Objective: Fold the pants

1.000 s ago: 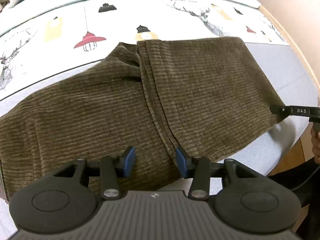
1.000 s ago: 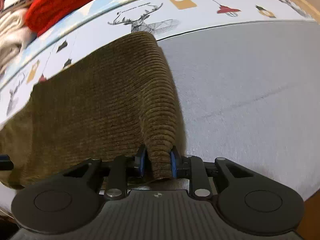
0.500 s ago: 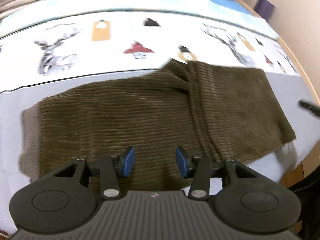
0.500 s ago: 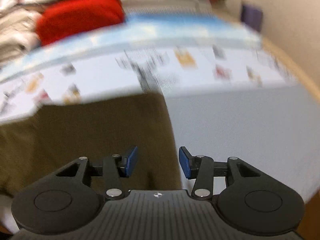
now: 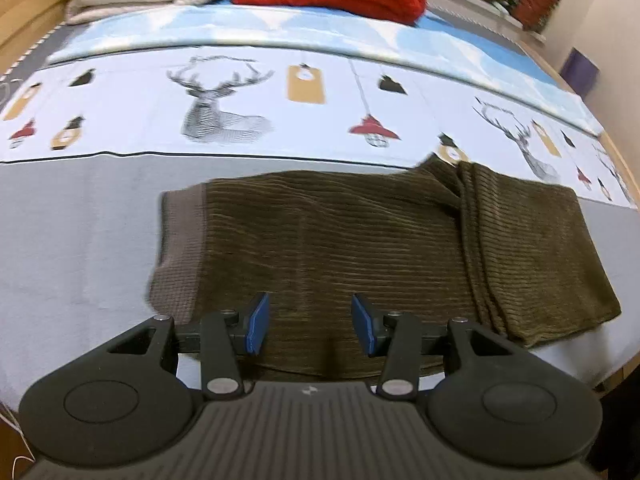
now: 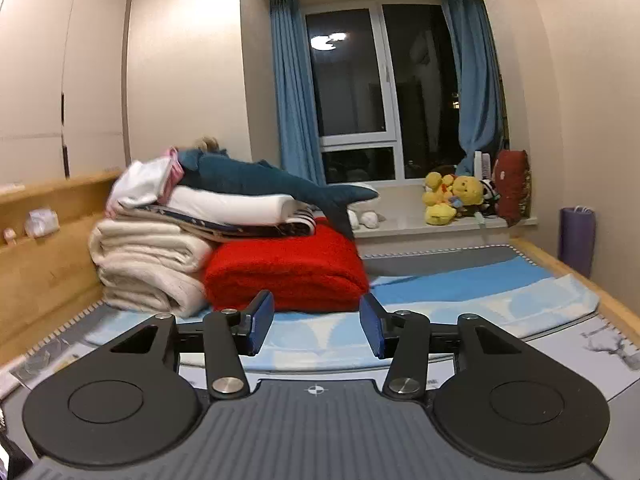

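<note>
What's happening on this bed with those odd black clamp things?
A person is folding a pair of brown corduroy pants on the bed, working with a two-fingered tool in each hand. The pants lie flat, one end folded over the rest, and nothing grips them. The left tool hovers open above their near edge. The right tool, its jaws opening and empty, points across the room toward the red blanket and the window.
</note>
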Motion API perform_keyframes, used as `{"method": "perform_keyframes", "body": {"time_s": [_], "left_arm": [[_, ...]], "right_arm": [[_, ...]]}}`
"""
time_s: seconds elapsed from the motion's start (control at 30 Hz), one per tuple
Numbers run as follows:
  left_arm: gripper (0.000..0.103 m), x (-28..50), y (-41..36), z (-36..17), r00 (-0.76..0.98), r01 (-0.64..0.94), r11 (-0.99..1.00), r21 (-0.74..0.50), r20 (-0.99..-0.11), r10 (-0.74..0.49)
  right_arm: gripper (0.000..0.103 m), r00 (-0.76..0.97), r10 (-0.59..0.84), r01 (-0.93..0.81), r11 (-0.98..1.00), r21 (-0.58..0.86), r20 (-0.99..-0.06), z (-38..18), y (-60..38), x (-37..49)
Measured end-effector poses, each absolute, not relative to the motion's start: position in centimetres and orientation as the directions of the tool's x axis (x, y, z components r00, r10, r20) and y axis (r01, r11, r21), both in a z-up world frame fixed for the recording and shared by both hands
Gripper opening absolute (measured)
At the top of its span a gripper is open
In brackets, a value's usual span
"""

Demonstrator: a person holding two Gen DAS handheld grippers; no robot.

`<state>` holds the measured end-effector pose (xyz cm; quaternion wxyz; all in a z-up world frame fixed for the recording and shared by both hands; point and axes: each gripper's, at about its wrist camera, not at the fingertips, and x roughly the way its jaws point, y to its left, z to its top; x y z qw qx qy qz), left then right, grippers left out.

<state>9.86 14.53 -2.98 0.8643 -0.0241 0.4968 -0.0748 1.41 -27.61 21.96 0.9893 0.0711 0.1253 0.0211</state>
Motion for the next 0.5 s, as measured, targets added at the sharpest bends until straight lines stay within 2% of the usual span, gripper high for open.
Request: {"method": "perform_keyframes", "body": {"time_s": [0.07,0.17,0.37,0.5], "left_arm": [[0.050,9.4,15.4,-2.7,0.514,0.085,0.990,-0.112,-0.846,-0.140],[0.050,8.6,16.5,-2.1,0.541,0.052,0.990,-0.129,-0.830,-0.137],[0.050,6.8,17.1,-0.5,0.590,0.009,0.983,-0.184,-0.792,-0.154],[0.050,5.7,15.4,0.1,0.622,0.018,0.980,-0.196,-0.765,-0.164]], "right_arm": [[0.050,0.964,0.063,-0.022,0.987,0.158,-0.259,20.9,-27.8,1.2],[0.050,0.941,0.059,-0.007,0.988,0.155,-0.334,17.9,-28.3,0.8],[0.050,0.871,0.049,-0.019,0.998,0.067,-0.488,10.1,-27.7,-0.7],[0.050,0.849,0.049,-0.071,0.997,-0.020,-0.526,5.3,-26.8,-2.1]]}}
